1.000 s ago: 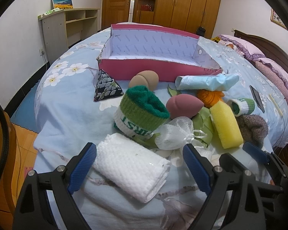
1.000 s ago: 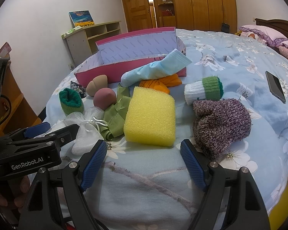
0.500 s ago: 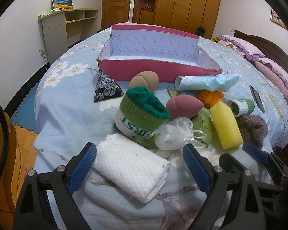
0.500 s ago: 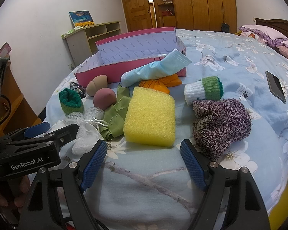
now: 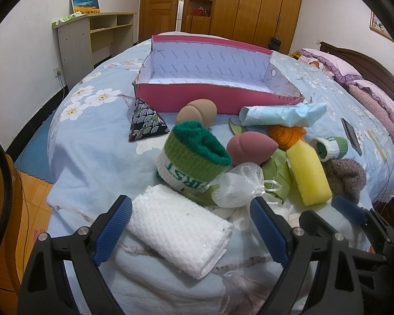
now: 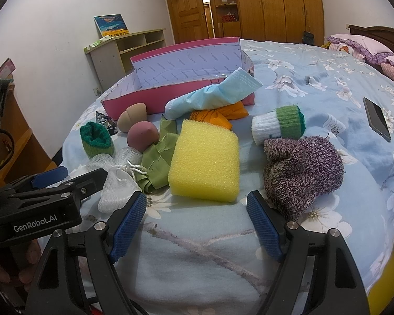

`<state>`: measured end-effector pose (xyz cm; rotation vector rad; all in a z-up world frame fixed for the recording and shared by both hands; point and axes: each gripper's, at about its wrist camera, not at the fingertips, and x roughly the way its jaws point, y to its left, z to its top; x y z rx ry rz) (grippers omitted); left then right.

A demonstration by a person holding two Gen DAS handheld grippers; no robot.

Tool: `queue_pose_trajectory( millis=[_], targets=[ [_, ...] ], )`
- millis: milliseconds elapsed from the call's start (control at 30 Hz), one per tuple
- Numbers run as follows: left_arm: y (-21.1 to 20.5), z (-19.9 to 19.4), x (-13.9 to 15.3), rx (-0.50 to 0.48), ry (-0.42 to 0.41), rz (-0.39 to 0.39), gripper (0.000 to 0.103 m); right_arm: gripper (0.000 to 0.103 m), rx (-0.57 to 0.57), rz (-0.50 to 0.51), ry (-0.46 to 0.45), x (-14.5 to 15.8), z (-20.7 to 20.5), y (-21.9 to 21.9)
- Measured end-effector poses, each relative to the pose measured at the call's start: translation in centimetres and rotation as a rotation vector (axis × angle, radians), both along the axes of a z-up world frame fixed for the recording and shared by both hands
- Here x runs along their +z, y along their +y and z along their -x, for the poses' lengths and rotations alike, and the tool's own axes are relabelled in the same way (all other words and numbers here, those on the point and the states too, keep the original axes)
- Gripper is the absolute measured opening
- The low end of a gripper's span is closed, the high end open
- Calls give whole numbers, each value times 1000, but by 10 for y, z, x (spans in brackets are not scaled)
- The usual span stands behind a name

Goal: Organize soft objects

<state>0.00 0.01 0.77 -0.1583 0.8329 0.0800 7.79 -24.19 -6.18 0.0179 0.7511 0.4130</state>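
Note:
Soft items lie on a blue floral bed in front of an open, empty pink box (image 5: pixel 212 71) (image 6: pixel 181 78). My left gripper (image 5: pixel 190 232) is open, its blue pads on either side of a folded white towel (image 5: pixel 180 232). Beyond it are a green rolled sock (image 5: pixel 193 157), a white mesh pouch (image 5: pixel 239 189), a pink makeup sponge (image 5: pixel 249 148) and a tan one (image 5: pixel 197 111). My right gripper (image 6: pixel 197 223) is open and empty just short of a yellow sponge (image 6: pixel 206 160), with a purple knit hat (image 6: pixel 302 170) to its right.
A patterned triangular pouch (image 5: pixel 147 124), a blue face mask (image 6: pixel 212 94), orange cloth (image 6: pixel 218 114), green cloth (image 6: pixel 157 157) and a second rolled sock (image 6: pixel 278 124) also lie on the bed. A phone (image 6: pixel 377 122) lies at the right. A desk (image 5: pixel 92 39) and wardrobes stand beyond.

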Motion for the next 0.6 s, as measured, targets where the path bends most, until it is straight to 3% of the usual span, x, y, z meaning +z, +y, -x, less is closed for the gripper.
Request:
queue_pose_trajectory(
  millis=[600],
  targets=[
    [2,0,9,-32,-32,15,94,81,0,-17,-7,4,1,-3]
  ],
)
